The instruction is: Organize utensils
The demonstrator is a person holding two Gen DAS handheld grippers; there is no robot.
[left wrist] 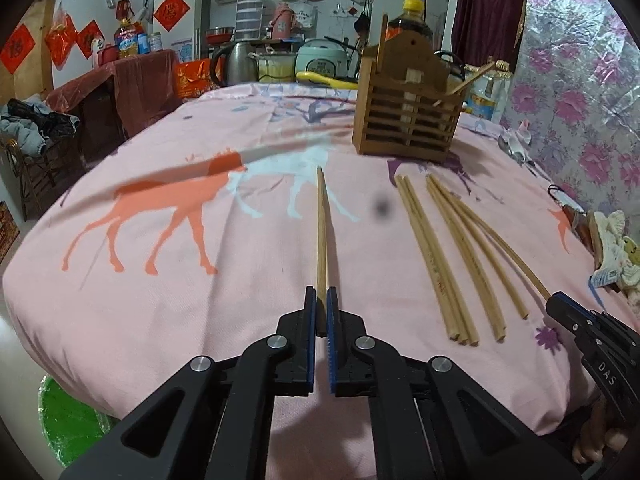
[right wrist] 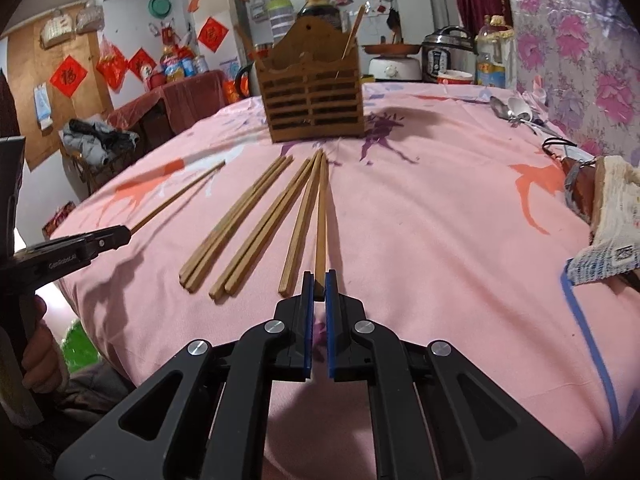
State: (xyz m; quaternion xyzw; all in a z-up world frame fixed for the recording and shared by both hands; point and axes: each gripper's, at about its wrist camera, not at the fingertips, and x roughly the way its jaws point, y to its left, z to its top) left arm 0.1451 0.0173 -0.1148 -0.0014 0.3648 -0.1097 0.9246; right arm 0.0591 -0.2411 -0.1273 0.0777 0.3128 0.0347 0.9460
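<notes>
Here, left gripper (left wrist: pixel 321 300) jaws clamping one chopstick (left wrist: pixel 322 224), right gripper (right wrist: pixel 319 282) clamping another (right wrist: pixel 321 216)

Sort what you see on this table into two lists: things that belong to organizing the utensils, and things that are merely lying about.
Belongs to the job:
- chopstick gripped by the left gripper
- chopstick gripped by the right gripper
- loose chopsticks
- wooden holder
- spoons

Just lying about:
- dark bottle
- folded cloth
- pink tablecloth
</notes>
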